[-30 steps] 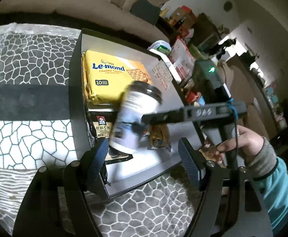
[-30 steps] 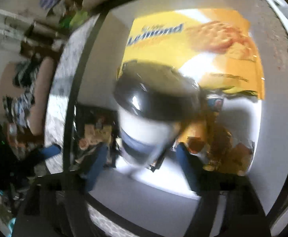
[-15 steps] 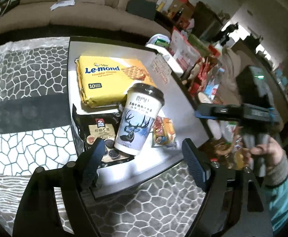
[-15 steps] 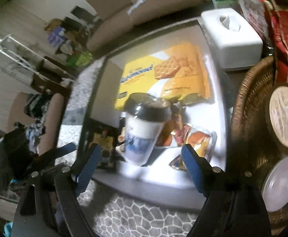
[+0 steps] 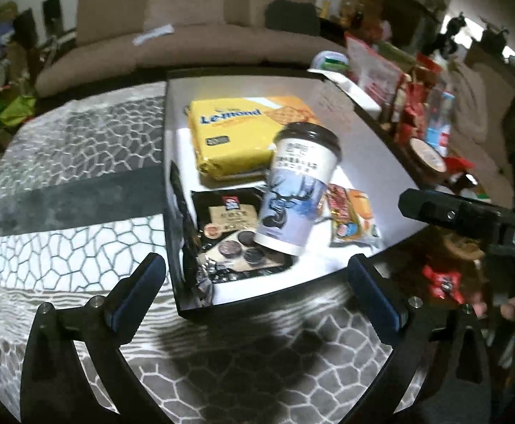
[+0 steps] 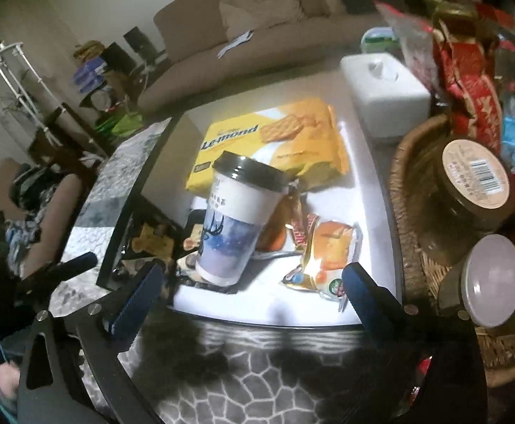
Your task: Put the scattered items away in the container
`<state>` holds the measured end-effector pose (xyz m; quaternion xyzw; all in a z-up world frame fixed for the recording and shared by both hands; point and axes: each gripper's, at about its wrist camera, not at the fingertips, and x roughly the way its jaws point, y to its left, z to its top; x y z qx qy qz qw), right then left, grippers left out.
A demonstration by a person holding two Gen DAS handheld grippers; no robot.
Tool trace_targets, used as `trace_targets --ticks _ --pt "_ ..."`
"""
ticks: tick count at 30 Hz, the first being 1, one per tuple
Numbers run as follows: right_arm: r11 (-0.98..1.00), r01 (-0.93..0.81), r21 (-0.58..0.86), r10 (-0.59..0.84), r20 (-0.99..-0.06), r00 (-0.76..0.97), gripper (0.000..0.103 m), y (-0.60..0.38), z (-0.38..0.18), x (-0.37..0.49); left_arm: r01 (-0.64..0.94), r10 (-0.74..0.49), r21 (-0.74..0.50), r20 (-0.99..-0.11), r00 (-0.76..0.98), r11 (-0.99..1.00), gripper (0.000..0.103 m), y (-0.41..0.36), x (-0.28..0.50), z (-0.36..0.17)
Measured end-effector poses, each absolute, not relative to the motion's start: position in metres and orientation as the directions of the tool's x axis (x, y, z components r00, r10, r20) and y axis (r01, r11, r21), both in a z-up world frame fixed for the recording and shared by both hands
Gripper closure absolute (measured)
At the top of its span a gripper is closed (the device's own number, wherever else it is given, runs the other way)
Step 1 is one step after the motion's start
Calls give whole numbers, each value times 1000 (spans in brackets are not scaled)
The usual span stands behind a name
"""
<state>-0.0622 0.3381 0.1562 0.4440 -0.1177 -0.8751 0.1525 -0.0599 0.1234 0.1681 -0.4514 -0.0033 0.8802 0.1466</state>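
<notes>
A white cup with a black lid and a deer print stands tilted on the low table, resting on a black oat packet. Behind it lies a yellow Le-mond cracker pack. A small orange snack packet lies right of the cup. A wicker basket at the table's right holds jars. My left gripper is open and empty, short of the table edge. My right gripper is open and empty, also back from the cup; it shows in the left wrist view.
A white tissue box stands behind the basket. A brown-lidded jar and a pale-lidded jar sit in the basket, with red snack bags beyond. A patterned rug covers the floor. A beige sofa stands behind.
My right gripper let go of the cup, which now stands on the table, and drew back to the right. Both grippers have pulled away from the table.
</notes>
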Motion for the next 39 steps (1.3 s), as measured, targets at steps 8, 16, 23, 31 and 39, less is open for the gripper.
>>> trace_targets --ticks 8,16,23,31,39 --pt "-948 131 290 -311 -753 -580 0 330 152 -52 -185 214 -134 -813 -542 -974 0 127 -57 151" --pt "-959 146 242 -280 -746 -605 0 323 161 -34 -176 213 -136 -800 -561 -975 0 120 -43 164" --pt "-979 158 126 -200 -719 -666 0 304 174 -2 -166 210 -138 -787 -580 -976 0 110 -19 174" --pt "-982 162 94 -181 -691 -700 0 277 164 36 -126 152 -95 -783 -603 -988 0 86 17 161" --pt "-982 167 91 -182 -698 -692 0 254 140 56 -63 108 -87 -775 -623 -994 0 50 40 138"
